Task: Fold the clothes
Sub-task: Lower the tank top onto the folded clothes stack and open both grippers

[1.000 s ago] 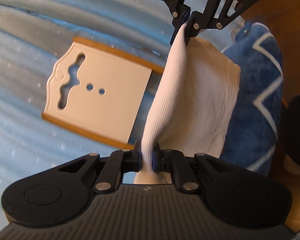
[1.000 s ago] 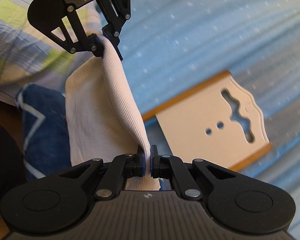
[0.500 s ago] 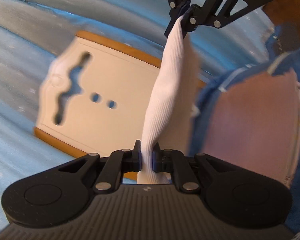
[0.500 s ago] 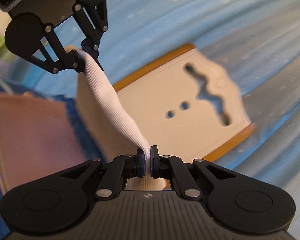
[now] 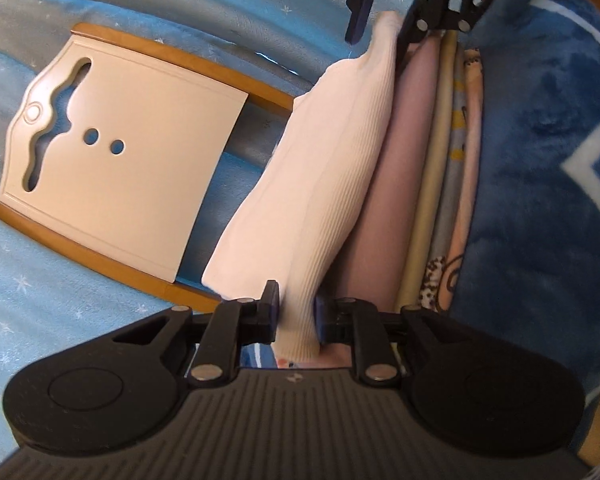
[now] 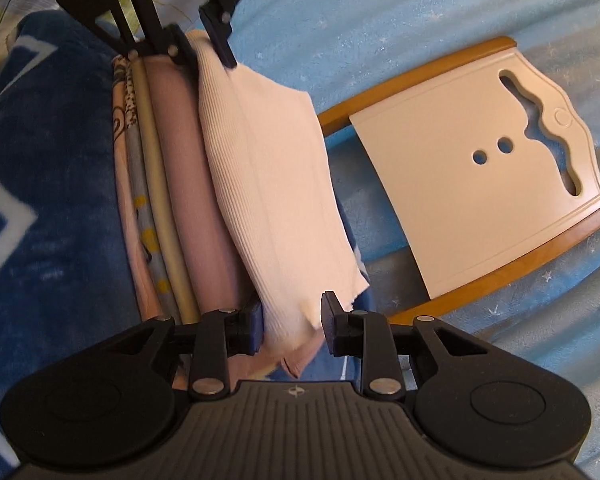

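A folded white ribbed garment (image 5: 328,180) (image 6: 272,180) rests against the top of a stack of folded clothes (image 5: 396,200) (image 6: 188,200) in pink, cream and patterned layers. My left gripper (image 5: 296,312) (image 6: 202,50) is shut on one end of the garment, which narrows between its fingers. At the other end my right gripper (image 6: 292,326) (image 5: 382,20) stands open, its fingers spread on either side of the cloth, which sits loose in the gap.
The stack sits on a dark blue blanket (image 5: 540,160) (image 6: 52,160) with white lines. A cream folding board (image 5: 120,160) (image 6: 480,180) with orange wooden edges lies on the light blue starry bedsheet (image 5: 40,300) (image 6: 380,8). Plaid fabric (image 6: 4,0) shows at the far corner.
Both grippers carried the white garment off the folding board and laid it on the stack. The right gripper has opened and let go of its end.
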`<state>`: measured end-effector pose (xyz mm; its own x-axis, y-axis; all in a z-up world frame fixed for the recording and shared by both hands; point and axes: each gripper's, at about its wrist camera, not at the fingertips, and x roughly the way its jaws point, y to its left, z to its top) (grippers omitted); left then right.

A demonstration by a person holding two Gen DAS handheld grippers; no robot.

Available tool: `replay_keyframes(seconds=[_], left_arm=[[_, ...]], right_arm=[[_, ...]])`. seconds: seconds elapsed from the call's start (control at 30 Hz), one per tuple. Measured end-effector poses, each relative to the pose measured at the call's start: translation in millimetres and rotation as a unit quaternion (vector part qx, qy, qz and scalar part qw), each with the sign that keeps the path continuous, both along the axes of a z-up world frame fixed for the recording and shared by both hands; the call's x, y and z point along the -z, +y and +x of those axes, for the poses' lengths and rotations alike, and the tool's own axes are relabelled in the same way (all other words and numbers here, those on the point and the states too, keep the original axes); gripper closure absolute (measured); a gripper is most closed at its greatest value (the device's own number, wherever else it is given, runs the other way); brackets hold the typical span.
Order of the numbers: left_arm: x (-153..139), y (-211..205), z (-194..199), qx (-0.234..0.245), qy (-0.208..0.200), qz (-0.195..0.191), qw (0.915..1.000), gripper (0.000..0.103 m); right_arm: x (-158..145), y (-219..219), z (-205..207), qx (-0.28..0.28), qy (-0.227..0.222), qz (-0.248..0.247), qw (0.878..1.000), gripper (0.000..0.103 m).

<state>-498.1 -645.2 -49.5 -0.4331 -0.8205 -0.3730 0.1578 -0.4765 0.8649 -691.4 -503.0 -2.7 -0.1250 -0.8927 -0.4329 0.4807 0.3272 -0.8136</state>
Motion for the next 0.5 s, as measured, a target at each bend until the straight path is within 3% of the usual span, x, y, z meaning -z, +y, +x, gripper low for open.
replay_keyframes(seconds=[0.13, 0.17, 0.2, 0.4, 0.5], left_arm=[[1, 3, 2, 0.006, -0.004, -0.006, 1.0000, 0.086], [1, 3, 2, 0.007, -0.006, -0.004, 0.9999, 0.094], [1, 2, 2, 0.007, -0.006, 0.003, 0.9999, 0.096], [-17, 7, 12, 0.010, 0.018, 0.015, 0.9997, 0.096], [-5, 14, 14, 0.016, 0.003, 0.022, 0.9996, 0.096]], right_arm=[[2, 4, 6, -0.011, 0.014, 0.007, 1.000, 0.082], [2, 2, 7, -0.010, 0.013, 0.012, 1.000, 0.093], [1, -2, 7, -0.005, 0.007, 0.020, 1.000, 0.101], [-18, 7, 9, 0.013, -0.027, 0.006, 1.000, 0.101], [-5, 11, 11, 0.008, -0.012, 0.023, 1.000, 0.101]])
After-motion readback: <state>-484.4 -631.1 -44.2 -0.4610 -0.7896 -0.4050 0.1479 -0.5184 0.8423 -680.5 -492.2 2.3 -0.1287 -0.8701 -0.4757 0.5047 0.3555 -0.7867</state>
